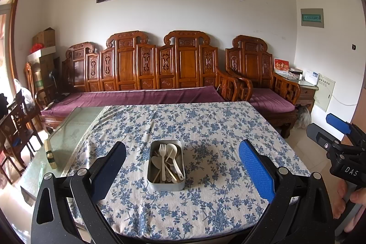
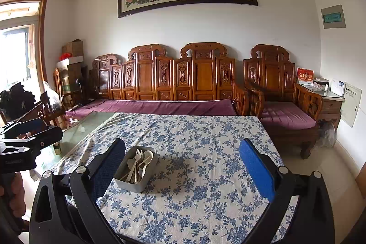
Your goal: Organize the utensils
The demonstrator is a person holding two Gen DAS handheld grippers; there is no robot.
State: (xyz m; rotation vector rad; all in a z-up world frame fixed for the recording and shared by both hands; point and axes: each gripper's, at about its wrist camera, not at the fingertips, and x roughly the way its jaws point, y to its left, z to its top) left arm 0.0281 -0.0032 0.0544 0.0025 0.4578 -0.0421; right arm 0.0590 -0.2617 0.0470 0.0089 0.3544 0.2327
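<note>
I have both tools up off the table [image 1: 205, 120] with nothing in them. The left hand-held gripper [image 1: 181, 167] is spread wide and lined up straight on the metal tin [image 1: 166, 185], which sits on the floral cloth toward the near edge of the table, roughly midway between its left and right sides. The right hand-held gripper [image 2: 181, 168] is just as wide and sees the tin off by its left finger.

The tin holds a pale plastic fork [image 1: 162, 152], a rice spoon [image 1: 172, 151] and several more spoons and sticks, all heaped and crossing each other with handles pointing toward me.

My worry is the tangle. If I close on one handle, I judge that its neighbours may lift with it or get flicked out over the rim. The pieces look light and smooth, so a pinch near a tip could let one slip or swivel. The tin itself looks light too; a finger pushed against its wall might skid it across the cloth or bunch the cloth under it. I would steady the tin with one tool before pulling with the other.
</note>
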